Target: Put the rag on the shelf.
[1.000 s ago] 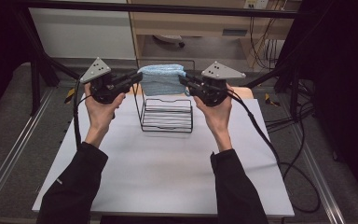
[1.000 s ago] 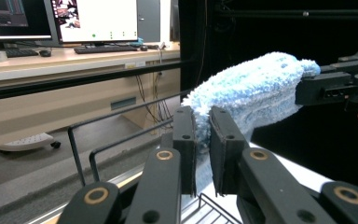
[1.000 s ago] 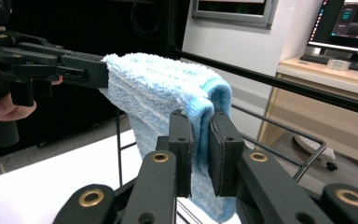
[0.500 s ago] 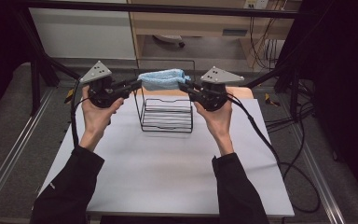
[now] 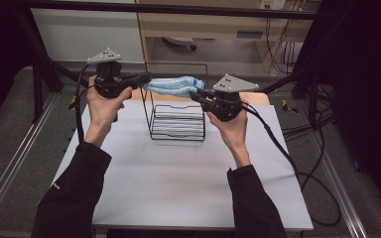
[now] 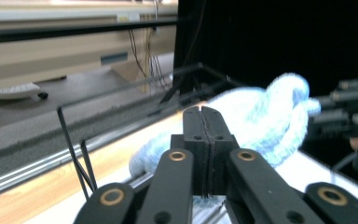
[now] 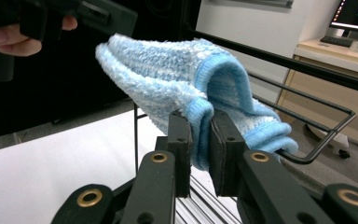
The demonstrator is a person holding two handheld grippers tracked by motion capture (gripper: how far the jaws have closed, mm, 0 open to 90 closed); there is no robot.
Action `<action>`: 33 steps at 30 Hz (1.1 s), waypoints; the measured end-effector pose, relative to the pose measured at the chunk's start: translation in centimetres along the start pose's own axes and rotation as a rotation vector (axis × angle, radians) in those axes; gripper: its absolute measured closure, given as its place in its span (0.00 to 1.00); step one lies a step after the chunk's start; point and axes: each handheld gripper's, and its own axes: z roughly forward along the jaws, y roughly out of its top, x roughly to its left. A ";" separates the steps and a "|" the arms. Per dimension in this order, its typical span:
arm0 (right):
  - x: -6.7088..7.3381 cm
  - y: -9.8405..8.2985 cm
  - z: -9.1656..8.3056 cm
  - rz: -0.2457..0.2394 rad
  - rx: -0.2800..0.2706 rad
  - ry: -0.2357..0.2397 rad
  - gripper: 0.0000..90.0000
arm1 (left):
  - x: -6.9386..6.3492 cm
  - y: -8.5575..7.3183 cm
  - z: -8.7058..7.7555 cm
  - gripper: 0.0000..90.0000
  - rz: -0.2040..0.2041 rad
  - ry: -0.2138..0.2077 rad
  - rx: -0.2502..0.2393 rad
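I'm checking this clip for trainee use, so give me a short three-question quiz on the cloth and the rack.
1. True or false: the right tongs pinch a folded edge of the blue cloth.
2. What stands on the white table below the cloth: A) a wire rack, B) a plastic bowl, C) a cardboard box?
3. In the high view, which end of the cloth sits higher, the one at the left tongs or the one at the right tongs?

Key
1. True; the cloth's blue hem is clamped between the jaws.
2. A, the black wire rack.
3. The end at the left tongs.
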 end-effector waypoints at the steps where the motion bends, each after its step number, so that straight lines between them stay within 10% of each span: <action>1: 0.0 0.0 0.0 -0.002 0.003 0.000 0.89 | -0.1 -0.2 0.1 1.00 0.004 -0.002 0.015; 20: 0.7 0.5 -1.1 0.036 -0.045 0.011 0.53 | -1.0 -3.0 1.4 1.00 0.085 0.024 0.113; 33: 0.8 0.1 0.8 0.090 0.118 0.054 0.98 | -1.1 -4.3 0.9 1.00 0.106 0.015 0.103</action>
